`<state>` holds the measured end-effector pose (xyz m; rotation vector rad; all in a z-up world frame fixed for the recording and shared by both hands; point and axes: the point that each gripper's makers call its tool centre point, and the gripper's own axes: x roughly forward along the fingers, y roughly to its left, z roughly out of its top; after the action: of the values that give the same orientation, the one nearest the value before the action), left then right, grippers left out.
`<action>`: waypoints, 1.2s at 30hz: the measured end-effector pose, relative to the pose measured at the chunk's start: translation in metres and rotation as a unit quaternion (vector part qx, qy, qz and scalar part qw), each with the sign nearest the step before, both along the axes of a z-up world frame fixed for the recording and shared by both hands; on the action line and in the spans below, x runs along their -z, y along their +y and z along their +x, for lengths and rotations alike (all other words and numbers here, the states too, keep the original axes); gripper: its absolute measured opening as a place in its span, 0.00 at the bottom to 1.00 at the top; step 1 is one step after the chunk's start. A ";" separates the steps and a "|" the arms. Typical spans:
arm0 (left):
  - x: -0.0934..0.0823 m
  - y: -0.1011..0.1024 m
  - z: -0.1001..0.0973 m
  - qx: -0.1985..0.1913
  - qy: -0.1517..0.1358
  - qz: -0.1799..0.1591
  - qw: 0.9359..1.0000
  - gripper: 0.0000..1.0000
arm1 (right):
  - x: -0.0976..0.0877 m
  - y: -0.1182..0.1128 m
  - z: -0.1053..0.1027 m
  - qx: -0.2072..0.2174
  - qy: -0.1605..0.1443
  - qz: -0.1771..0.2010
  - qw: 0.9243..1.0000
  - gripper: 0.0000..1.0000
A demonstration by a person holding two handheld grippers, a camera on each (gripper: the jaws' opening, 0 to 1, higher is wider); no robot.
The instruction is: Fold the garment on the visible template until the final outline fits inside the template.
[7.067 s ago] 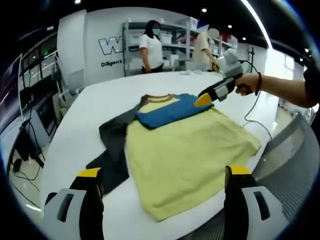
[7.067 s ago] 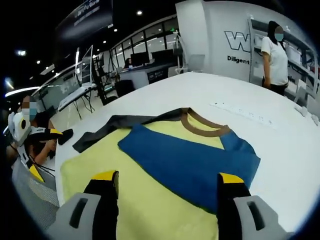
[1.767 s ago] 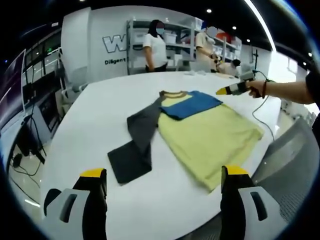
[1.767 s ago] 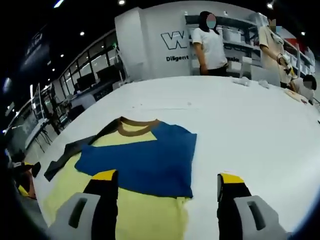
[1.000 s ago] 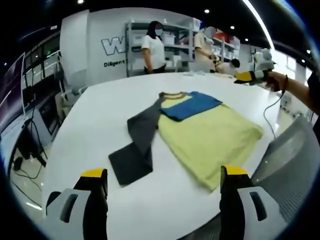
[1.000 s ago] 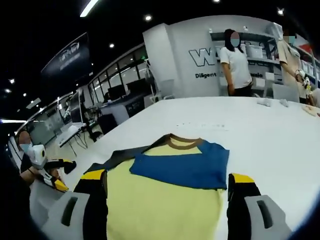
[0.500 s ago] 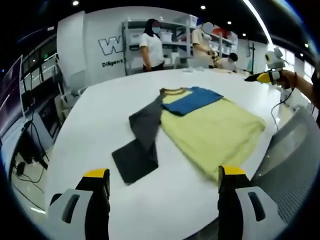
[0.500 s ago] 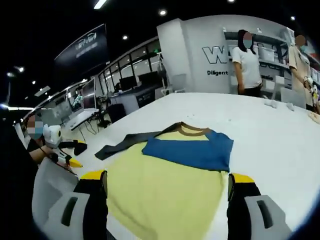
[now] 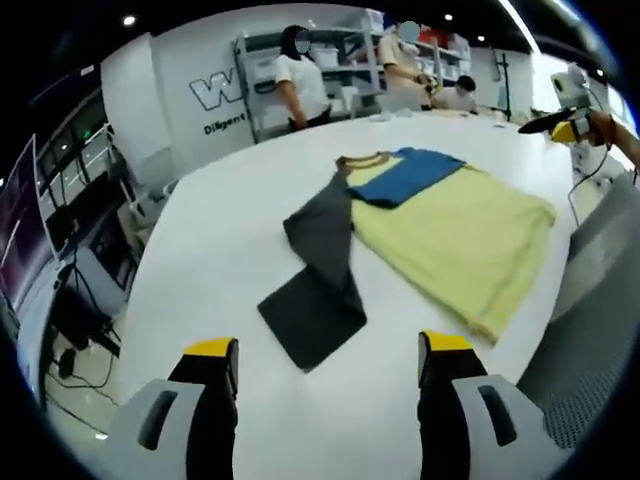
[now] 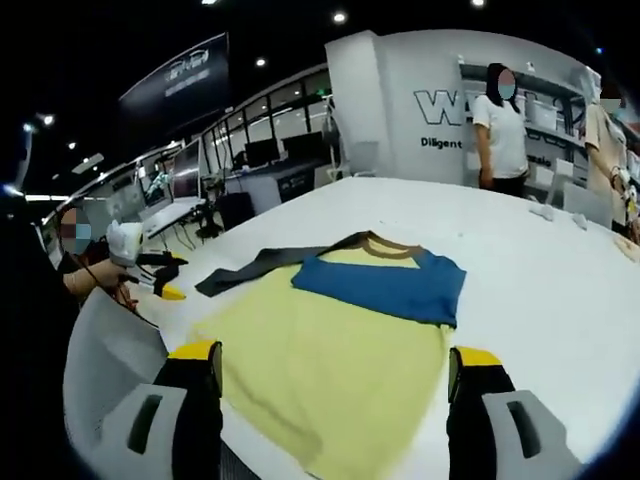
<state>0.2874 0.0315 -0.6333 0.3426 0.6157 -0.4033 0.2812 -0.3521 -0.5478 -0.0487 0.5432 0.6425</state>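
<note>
While flat on the table (image 9: 220, 250) — garment (image 9: 450, 225), half-folded.

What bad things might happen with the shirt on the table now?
The yellow shirt lies close to the table edge near the person, so a tug might pull its hem over the side. The dark grey sleeve still sticks out flat, away from the body, so the fold looks unfinished and stopping now would probably leave the outline too wide. Both the left gripper and the right gripper are open, well off the cloth.
</note>
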 end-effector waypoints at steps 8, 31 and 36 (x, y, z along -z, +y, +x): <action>0.015 0.001 0.003 0.052 0.031 0.049 0.997 0.53 | -0.011 -0.003 0.001 0.004 -0.014 -0.013 1.000 0.87; 0.038 -0.011 0.009 0.207 0.069 0.106 0.970 0.04 | 0.003 -0.007 -0.018 -0.013 0.037 -0.041 0.998 0.86; 0.040 -0.011 0.009 0.226 0.084 0.112 0.964 0.02 | 0.000 -0.007 -0.018 -0.010 0.032 -0.034 0.999 0.86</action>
<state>0.2962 0.0201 -0.6731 0.6754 0.7525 -0.8109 0.2633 -0.3587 -0.5477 -0.0985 0.6269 0.6459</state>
